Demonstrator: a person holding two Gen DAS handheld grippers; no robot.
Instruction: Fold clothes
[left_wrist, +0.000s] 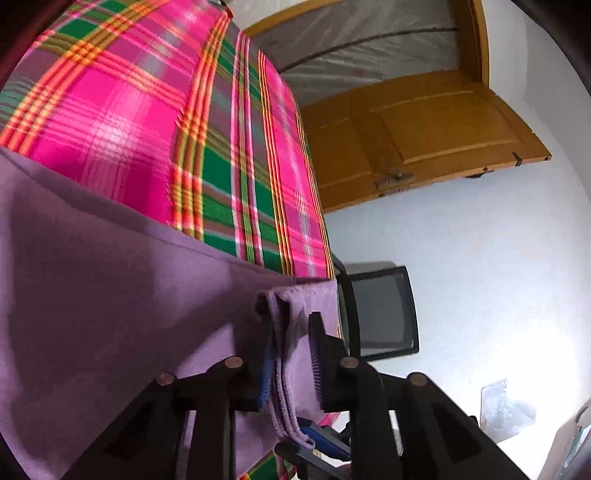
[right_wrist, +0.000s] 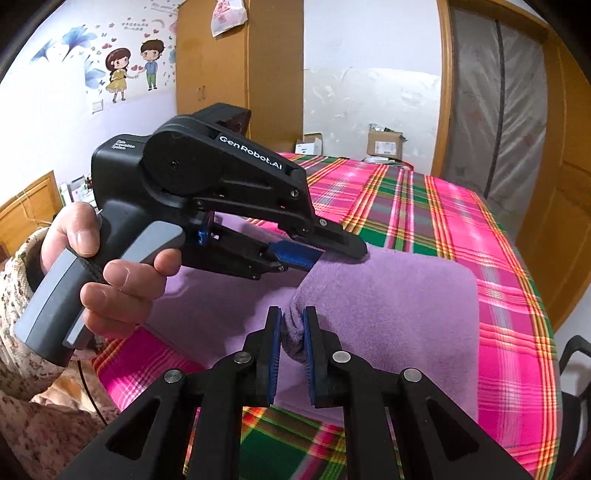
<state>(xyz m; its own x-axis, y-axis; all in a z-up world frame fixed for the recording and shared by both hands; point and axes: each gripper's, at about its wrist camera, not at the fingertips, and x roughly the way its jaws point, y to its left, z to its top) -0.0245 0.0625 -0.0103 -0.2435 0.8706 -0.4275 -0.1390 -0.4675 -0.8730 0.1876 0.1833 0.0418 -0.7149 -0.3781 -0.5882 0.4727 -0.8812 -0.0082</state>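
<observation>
A purple cloth (right_wrist: 406, 306) lies on a bed with a pink and green plaid sheet (right_wrist: 443, 206). My right gripper (right_wrist: 291, 317) is shut on a raised fold at the cloth's near edge. A hand (right_wrist: 122, 273) holds my left gripper (right_wrist: 332, 254), which clamps the cloth's far left corner, lifted off the sheet. In the left wrist view the left gripper (left_wrist: 291, 325) pinches a doubled edge of the purple cloth (left_wrist: 110, 295), with the plaid sheet (left_wrist: 129, 110) behind. A blue pad of the right gripper shows just below the cloth there.
A black office chair (left_wrist: 380, 310) stands at the bed's side, beside a wooden door (left_wrist: 424, 133). Cardboard boxes (right_wrist: 384, 144) sit at the bed's far end next to a wooden wardrobe (right_wrist: 236, 74). The sheet to the right of the cloth is bare.
</observation>
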